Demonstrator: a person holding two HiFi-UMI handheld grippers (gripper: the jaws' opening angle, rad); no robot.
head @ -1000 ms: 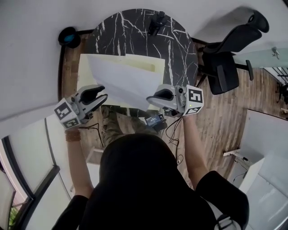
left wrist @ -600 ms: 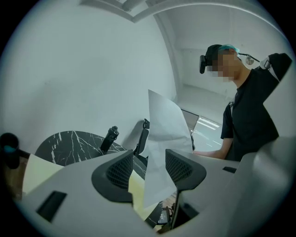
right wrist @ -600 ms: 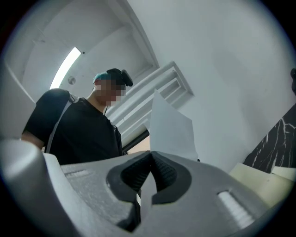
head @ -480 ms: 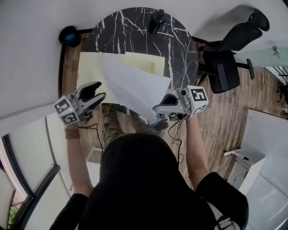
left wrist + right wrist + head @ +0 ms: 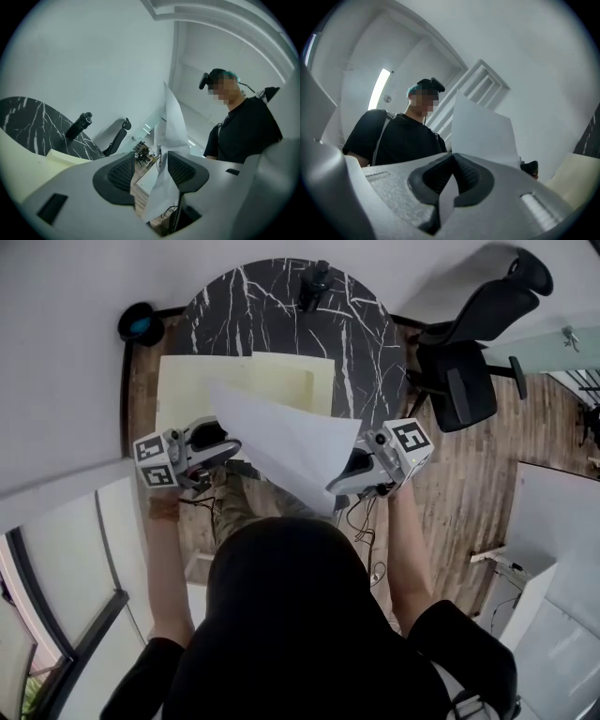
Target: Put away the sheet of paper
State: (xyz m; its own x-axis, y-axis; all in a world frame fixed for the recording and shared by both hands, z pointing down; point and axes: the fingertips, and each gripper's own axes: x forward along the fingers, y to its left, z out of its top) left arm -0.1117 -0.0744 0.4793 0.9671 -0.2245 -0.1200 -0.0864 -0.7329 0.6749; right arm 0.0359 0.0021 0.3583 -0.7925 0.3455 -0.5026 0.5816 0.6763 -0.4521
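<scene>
Right tongs [image 5: 345, 482] clamp the paper [image 5: 286, 442]; left tongs [image 5: 225, 444] have just been opening and stand apart, its edge loose between them.

Black office chair [image 5: 466, 388], wood floor [image 5: 459, 486]

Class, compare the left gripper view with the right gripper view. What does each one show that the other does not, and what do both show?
Only the left gripper view: the left gripper, its jaws apart and just opened, with the sheet of paper standing between them unclamped; also an office chair.
Only the right gripper view: the right gripper, its jaws shut on the sheet's edge; also a ceiling light.
Both: the sheet of paper and the person in a black shirt.
</scene>
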